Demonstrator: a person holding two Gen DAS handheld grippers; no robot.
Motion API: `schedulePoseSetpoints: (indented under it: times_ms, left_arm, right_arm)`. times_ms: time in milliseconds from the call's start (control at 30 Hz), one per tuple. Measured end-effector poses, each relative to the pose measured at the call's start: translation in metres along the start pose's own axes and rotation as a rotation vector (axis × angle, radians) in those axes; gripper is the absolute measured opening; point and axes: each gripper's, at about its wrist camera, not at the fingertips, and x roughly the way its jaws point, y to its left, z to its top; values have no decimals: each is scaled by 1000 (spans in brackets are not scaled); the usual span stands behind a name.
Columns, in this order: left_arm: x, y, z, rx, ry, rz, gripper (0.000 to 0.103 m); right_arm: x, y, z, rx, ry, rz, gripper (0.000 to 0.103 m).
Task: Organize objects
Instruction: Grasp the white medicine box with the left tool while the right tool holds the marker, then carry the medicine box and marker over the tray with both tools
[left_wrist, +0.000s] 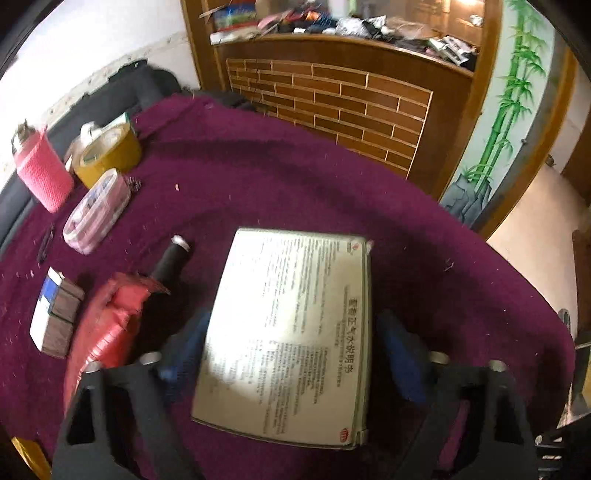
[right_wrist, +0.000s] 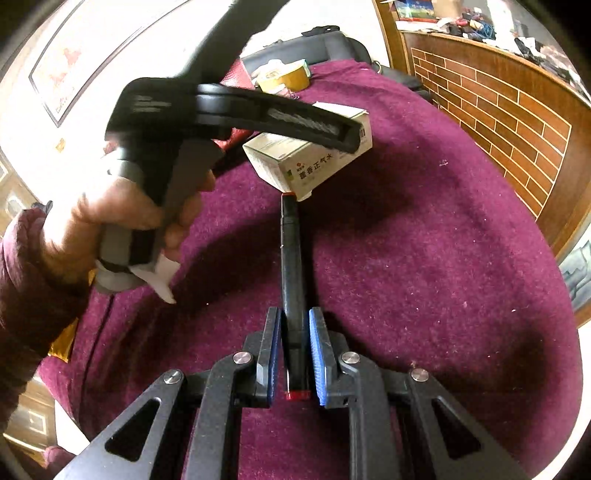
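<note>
Left gripper (left_wrist: 291, 343): jaws spread wide and angled steeply downward, one blue-padded finger (left_wrist: 188, 347) on either side of the white box (left_wrist: 288, 332); whether the pads press it cannot be told. A hand (right_wrist: 122, 218) in a maroon sleeve (right_wrist: 26, 295) wraps the grey grip, fingers curled around the trigger. Right gripper (right_wrist: 295, 354): tilted downward, jaws nearly together, blue pads clamped on the sides of a black marker (right_wrist: 293, 273) that projects forward between them.

Left gripper (left_wrist: 291, 354) seemingly clamps white box (left_wrist: 291, 325).
</note>
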Motion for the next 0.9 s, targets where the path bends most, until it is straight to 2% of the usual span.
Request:
schedulePoseSetpoints:
  times_ms: [33,133,300,333,400,467,500,667,700,733,833,900]
  left_arm:
    - [0,0,-3,-3,3,-8,71]
    - [-9,6,-13,-23,-13,-7,70]
    - [-39,27,-35,-101,-60,-16,69]
    - [-45,30,-39,-112,-69,-17,69]
    - [-58,37,-47,-135,-88,-17,69]
    - [-74,45,-56,-160,-116,-13,70]
    - [-82,49,-60,-171,-130,-13,70]
    - [-117,66,-88,-251,-178,-14,70]
    - [-122,67,-94,-260,-184,-12,70]
    - [-129,68,-101,-265,-195,-3,70]
    - [-146,66,-119,-263,-221,31,70]
    - [-157,68,-133,-273,-241,42,70]
  right_arm:
    - [0,0,0,2,-1,1,17]
    - [1,0,2,7,-1,2,17]
    - [2,4,3,18,3,4,26]
    - [3,5,4,16,5,5,33]
    - [5,11,7,-1,8,2,53]
    - [8,20,8,-35,6,-30,61]
    - [9,23,9,-50,6,-46,61]
    - [25,43,17,-183,11,-165,61]
    - [28,46,18,-206,11,-188,58]
    - [31,47,19,-221,7,-213,53]
    - [33,47,24,-219,-3,-239,26]
    - [31,42,23,-191,-10,-217,17]
